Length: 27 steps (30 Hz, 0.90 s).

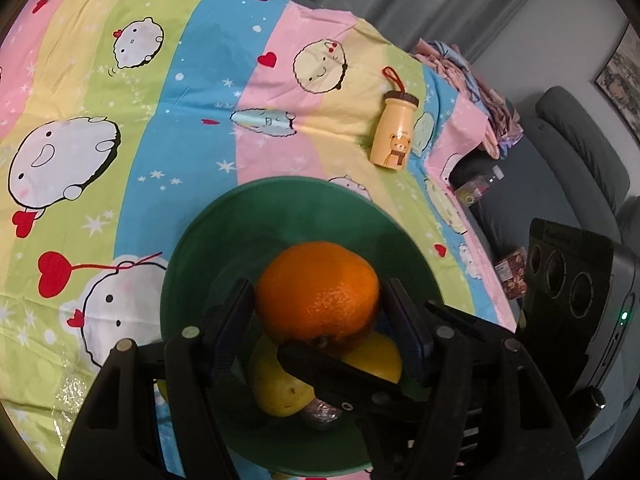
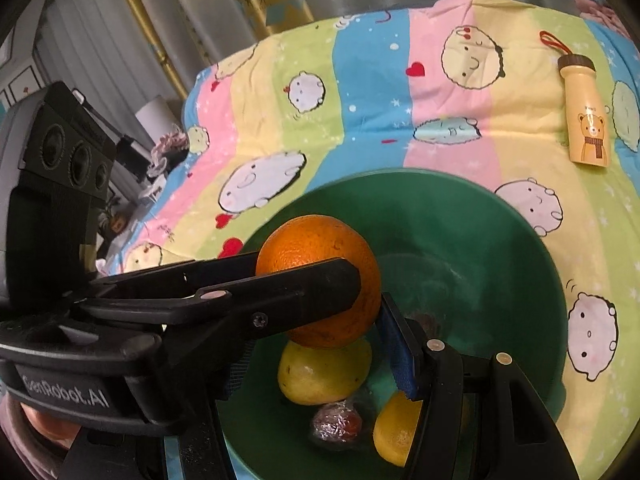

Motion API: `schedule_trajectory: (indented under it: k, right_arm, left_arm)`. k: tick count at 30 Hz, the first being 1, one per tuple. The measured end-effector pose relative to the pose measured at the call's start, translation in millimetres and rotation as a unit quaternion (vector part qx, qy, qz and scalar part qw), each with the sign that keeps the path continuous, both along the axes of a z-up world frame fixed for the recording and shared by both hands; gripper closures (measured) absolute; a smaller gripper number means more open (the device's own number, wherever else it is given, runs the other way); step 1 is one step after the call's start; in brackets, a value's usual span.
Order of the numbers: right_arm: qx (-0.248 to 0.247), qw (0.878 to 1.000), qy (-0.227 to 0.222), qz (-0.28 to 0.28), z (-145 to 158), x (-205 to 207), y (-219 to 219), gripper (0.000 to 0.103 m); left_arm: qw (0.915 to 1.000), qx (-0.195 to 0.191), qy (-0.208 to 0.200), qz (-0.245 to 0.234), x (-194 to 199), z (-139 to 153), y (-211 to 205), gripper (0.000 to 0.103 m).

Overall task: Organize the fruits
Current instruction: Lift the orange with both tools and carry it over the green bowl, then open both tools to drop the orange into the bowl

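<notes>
Left claw [image 1: 318, 308]: clamped on orange [image 1: 316, 288], one finger each side.
Orange: held above green bowl [image 1: 280, 208], over the fruit inside.
Right claw [image 2: 320, 364]: fingers wide apart, holding nothing; far-side finger hidden behind left claw.
In the way: one right-claw finger crosses just under orange.
In bowl: yellow-green fruit [image 2: 320, 372], yellow-orange fruit [image 2: 392, 436], small plastic-wrapped reddish item [image 2: 336, 424].
Around: bowl sits on striped cartoon cloth [image 1: 180, 120]; bear bottle [image 1: 394, 132] lies far right, well apart; grey sofa [image 1: 580, 140] beyond.
</notes>
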State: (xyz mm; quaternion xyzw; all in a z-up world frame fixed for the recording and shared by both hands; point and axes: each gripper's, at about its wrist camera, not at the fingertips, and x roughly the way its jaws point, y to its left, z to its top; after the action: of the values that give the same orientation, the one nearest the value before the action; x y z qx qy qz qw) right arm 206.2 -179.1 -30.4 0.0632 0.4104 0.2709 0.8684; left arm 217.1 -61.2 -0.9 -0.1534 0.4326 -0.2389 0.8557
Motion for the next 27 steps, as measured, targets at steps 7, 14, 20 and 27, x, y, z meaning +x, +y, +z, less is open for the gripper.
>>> schedule_trajectory:
  k: [7,14,20,27]
  right_arm:
    - [-0.036,0.999,-0.018,-0.009,6,-1,4,0.043]
    - [-0.02,0.999,-0.029,-0.026,13,-10,-6,0.043]
    - [0.015,0.996,-0.053,-0.064,26,-43,-45,0.041]
    - [0.042,0.992,-0.064,-0.096,31,-80,-71,0.037]
  left_arm:
    - [0.9992,0.036,-0.012,0.006,0,-1,-3,0.038]
    - [0.9976,0.04,-0.052,0.022,-12,15,7,0.017]
    - [0.9943,0.011,-0.092,0.052,-38,41,42,0.015]
    - [0.9919,0.007,-0.083,0.096,-78,43,84,0.014]
